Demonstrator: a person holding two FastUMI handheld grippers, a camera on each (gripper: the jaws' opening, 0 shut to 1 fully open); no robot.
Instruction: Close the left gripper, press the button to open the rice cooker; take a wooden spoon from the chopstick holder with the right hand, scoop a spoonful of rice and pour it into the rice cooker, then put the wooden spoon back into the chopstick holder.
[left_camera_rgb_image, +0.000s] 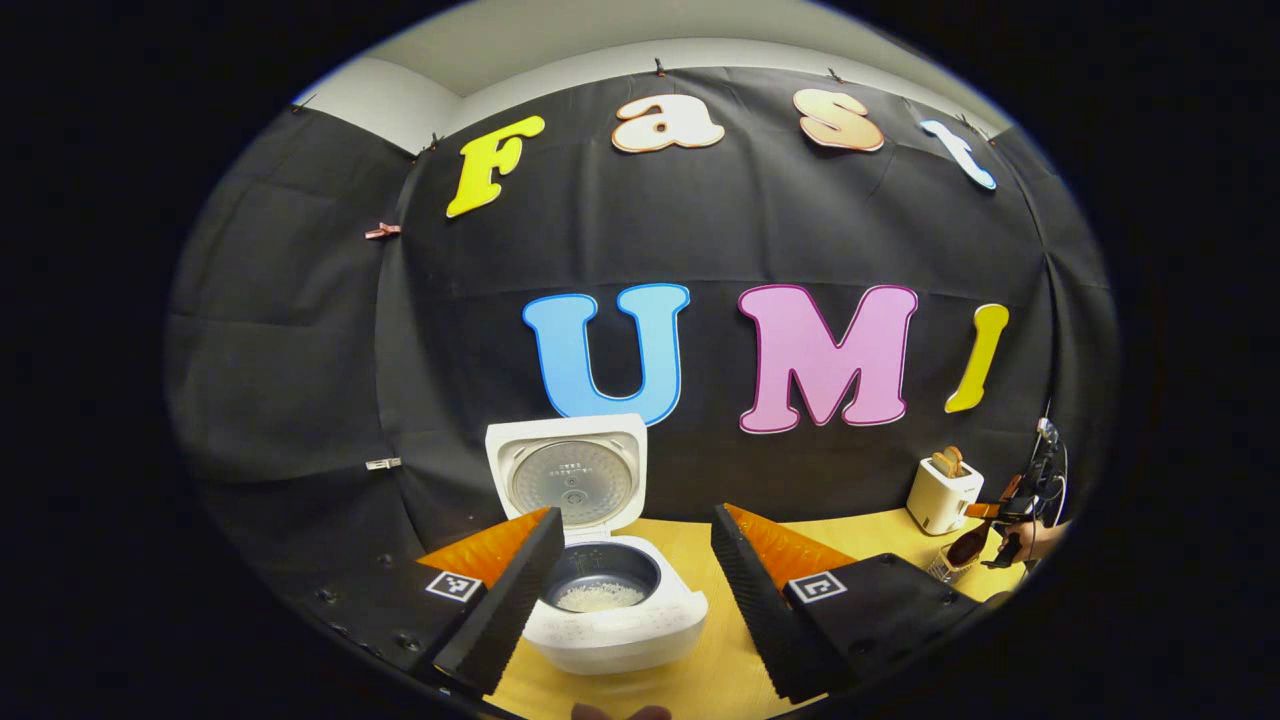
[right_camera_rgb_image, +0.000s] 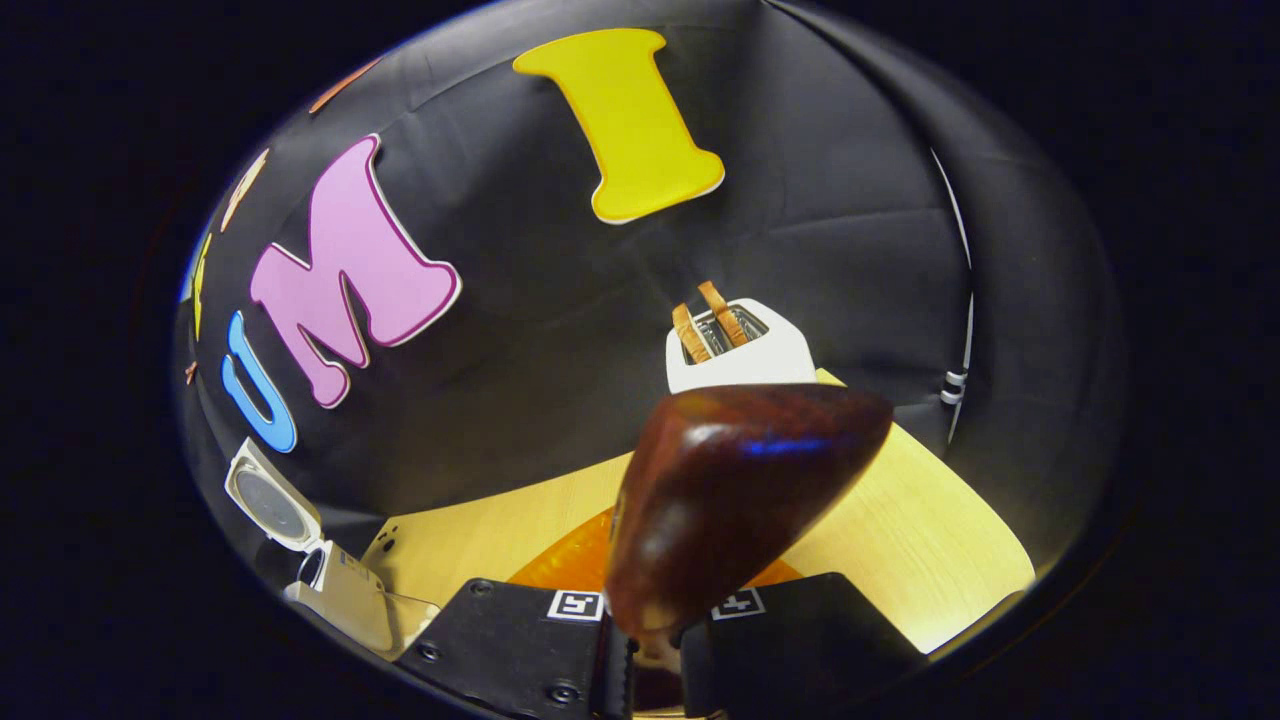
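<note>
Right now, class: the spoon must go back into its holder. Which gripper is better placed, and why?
The right. The right gripper is shut on the wooden spoon. The left gripper is open and empty, facing the open rice cooker, which has rice inside.

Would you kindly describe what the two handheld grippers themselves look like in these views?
The left gripper has two black, wedge-shaped fingers with ribbed inner pads and orange upper faces, on black bodies with screw heads, each bearing a small square black-and-white marker. The right gripper shows the same black bodies, paired square markers and an orange surface. Farther off, in the left gripper view, dark cables hang by it.
</note>
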